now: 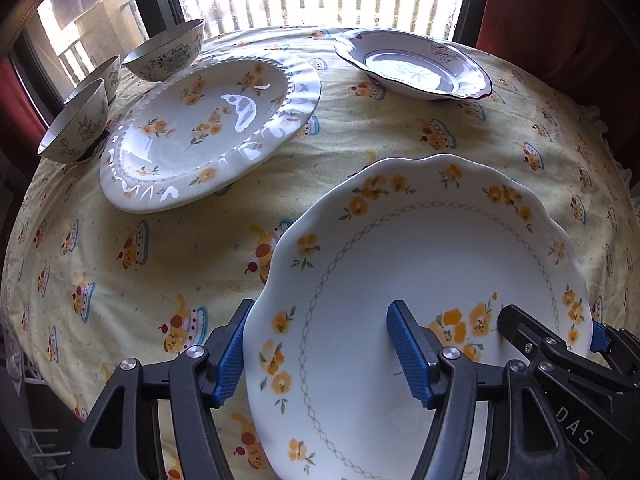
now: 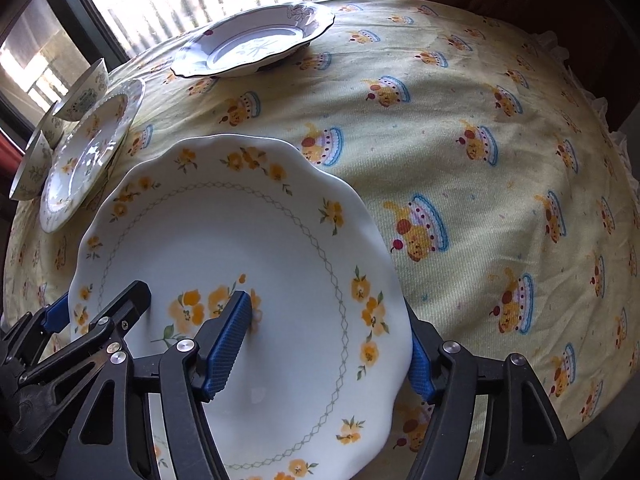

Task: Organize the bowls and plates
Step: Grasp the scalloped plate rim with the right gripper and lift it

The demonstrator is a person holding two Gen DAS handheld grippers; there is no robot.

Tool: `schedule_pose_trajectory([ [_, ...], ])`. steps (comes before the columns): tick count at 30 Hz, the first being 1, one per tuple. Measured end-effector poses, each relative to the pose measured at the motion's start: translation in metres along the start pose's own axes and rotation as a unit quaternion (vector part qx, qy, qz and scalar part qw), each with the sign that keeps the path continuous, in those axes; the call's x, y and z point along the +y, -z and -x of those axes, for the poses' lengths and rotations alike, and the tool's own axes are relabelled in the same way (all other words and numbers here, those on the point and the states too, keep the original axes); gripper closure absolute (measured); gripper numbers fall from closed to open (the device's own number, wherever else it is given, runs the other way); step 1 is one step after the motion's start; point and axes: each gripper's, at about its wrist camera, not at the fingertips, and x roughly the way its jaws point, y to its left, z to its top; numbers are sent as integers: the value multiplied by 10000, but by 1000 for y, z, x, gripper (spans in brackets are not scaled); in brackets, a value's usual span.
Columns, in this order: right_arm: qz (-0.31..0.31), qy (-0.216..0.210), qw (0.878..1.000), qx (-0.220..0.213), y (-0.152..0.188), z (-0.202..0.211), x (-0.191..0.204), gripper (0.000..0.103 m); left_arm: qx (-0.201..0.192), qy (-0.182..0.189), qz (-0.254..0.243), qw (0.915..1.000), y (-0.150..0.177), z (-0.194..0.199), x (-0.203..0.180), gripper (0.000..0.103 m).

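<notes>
white plate sat at lower centre; left gripper and right gripper each straddled its rim, jaws half-wide, grip unclear.

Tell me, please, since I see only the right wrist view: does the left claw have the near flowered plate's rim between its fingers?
Observer: Yes. The left claw straddles the flowered plate's rim, with one finger outside over the tablecloth and one over the well. The pads are not pinching it.
Operator: Thank you. The bowls crowd my frame's edge; how many are there?
Observer: Three bowls stand in a row at the far left, behind the ribbed plate.
</notes>
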Motion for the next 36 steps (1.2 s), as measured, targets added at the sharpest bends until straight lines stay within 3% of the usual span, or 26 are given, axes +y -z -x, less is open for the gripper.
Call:
schedule_pose_trajectory([
  [4,19,14,10000,37,0,3,5,31,184,30,206,9996,-2,1,11,36],
  [13,213,-47,9996,-195,-3,25,45,31,94,122,571,9983,-4,21,59,36],
  [25,113,65,9980,-613,-8,39,134,31,-164,200,338,9991,-26,35,144,36],
  [36,133,5,9983,-574,-10,25,237,31,-144,35,480,9987,-33,24,244,36],
])
